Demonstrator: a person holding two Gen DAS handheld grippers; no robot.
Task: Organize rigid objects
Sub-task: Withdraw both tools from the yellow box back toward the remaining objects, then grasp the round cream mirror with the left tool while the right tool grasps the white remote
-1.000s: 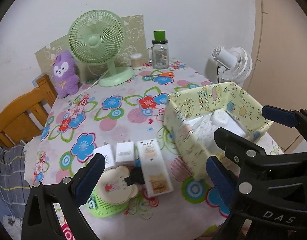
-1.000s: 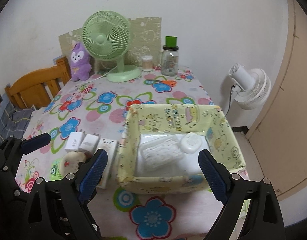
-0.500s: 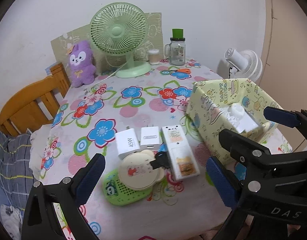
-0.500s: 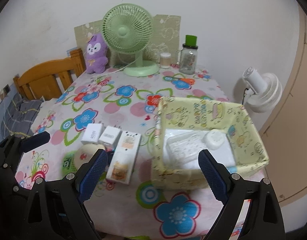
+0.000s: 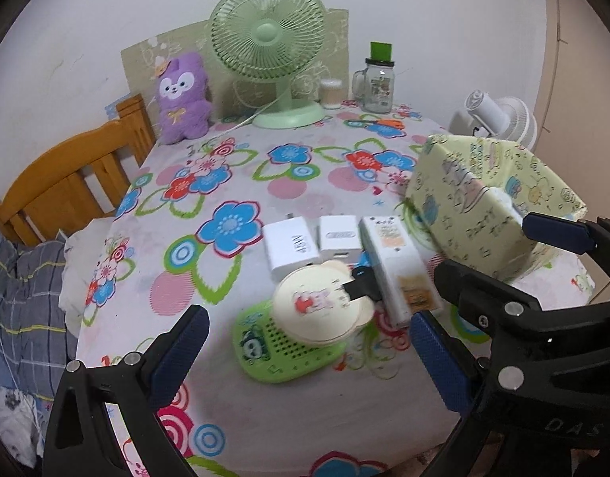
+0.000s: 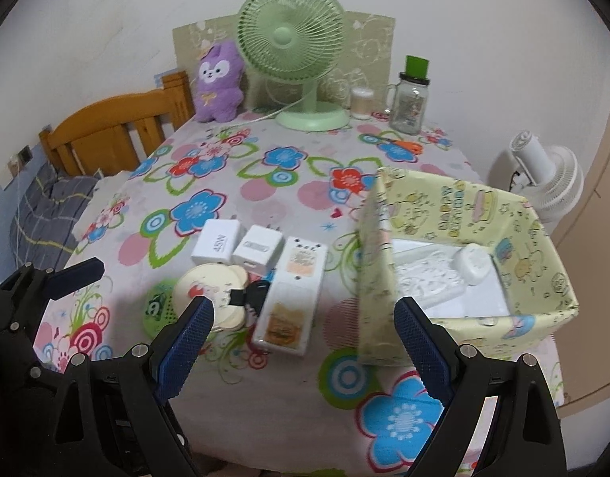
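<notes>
2 white items lie in the box (image 6: pixel 464 342); 5 wait on the worktop (image 6: pixel 265 377) at its 9 o'clock. Both claws, left claw (image 5: pixel 305 351) and right claw (image 6: pixel 303 342), gape wide, empty.

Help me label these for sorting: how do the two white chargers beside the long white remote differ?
The left charger is larger and printed 45W; the middle charger is smaller, bears only an oval label and sits right beside the remote. The round bear-eared case overlaps the left charger's near edge. Both are white, boxy, lying flat.

green desk fan (image 5: pixel 267 35) top centre | purple plush (image 5: pixel 181 97) upper left | glass jar (image 5: pixel 378 83) upper right | wooden chair (image 5: pixel 62 183) left edge
</notes>
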